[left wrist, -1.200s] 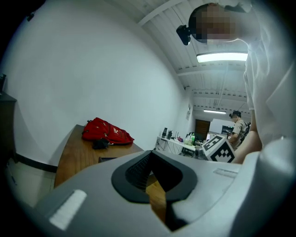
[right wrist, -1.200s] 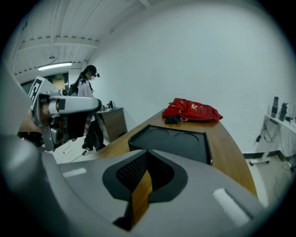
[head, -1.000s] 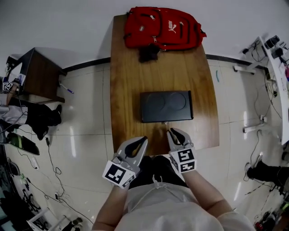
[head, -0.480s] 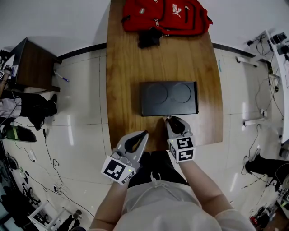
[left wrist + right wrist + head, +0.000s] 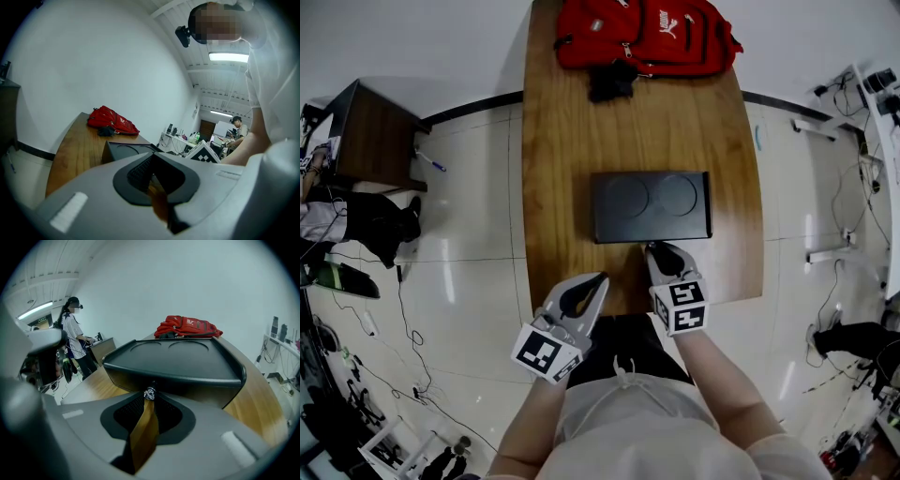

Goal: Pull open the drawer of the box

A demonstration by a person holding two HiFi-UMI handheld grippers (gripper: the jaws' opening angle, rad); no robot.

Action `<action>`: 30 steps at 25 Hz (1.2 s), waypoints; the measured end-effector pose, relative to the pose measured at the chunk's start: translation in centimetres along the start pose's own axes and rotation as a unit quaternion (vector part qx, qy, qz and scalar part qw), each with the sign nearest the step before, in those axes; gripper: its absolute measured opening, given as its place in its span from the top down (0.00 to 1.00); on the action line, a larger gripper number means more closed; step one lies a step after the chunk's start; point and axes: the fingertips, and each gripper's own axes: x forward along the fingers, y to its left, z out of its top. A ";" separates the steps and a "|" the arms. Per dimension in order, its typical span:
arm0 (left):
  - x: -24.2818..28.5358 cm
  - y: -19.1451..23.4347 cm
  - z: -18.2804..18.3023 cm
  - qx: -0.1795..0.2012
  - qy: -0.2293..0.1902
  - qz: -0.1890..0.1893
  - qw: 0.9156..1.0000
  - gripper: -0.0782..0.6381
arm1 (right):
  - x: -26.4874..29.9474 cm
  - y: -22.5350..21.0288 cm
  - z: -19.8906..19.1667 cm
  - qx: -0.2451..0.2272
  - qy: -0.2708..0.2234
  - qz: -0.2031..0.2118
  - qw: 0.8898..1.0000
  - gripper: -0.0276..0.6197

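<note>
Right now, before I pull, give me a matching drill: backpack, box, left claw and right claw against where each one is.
Things:
1. red backpack
2. black box
3. left claw
4. right claw

Places:
A. closed on the small knob at the box's front
B. far end of the table
C. by the near table edge, closed on nothing
D. middle of the table

Pairs: 1-B, 2-D, 3-C, 4-A
</note>
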 end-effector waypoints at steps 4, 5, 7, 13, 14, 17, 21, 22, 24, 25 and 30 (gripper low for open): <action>-0.4 -0.1 0.0 0.001 0.000 0.002 1.000 0.90 | -0.1 0.2 -0.5 0.002 0.005 0.002 1.000 0.85; -0.5 -0.2 0.0 0.002 0.000 0.003 1.000 0.90 | -0.3 0.3 -0.7 0.002 0.006 0.003 1.000 0.85; -0.6 -0.4 0.1 0.004 -0.001 0.002 1.000 0.90 | -0.6 0.5 -1.2 0.005 0.011 0.005 1.000 0.84; -1.4 -1.2 -0.8 0.012 0.001 0.000 1.000 0.90 | -1.8 1.4 -3.4 -0.001 0.020 0.008 1.000 0.84; -1.6 -1.4 -1.0 0.015 0.001 0.001 1.000 0.90 | -2.1 1.5 -3.9 -0.004 0.021 0.009 1.000 0.84; -2.4 -2.0 -1.4 0.026 -0.001 0.005 1.000 0.90 | -2.9 2.1 -5.2 -0.010 0.025 0.010 1.000 0.84; -3.1 -2.7 -1.3 0.039 -0.005 0.013 0.999 0.90 | -3.8 2.6 -6.8 -0.012 0.037 0.015 0.999 0.84; -3.2 -2.9 -1.3 0.041 -0.006 0.014 0.999 0.90 | -4.0 2.7 -7.2 -0.014 0.040 0.017 0.999 0.84; -3.5 -3.3 -1.5 0.042 -0.009 0.015 0.999 0.90 | -4.3 3.0 -7.9 -0.020 0.041 0.020 0.999 0.84; -3.7 -3.5 -1.6 0.043 -0.011 0.016 0.999 0.90 | -4.5 3.1 -8.1 -0.023 0.040 0.022 0.999 0.84; -4.3 -4.0 -1.9 0.049 -0.015 0.020 0.998 0.90 | -5.2 3.4 -8.4 -0.012 0.034 0.026 0.999 0.85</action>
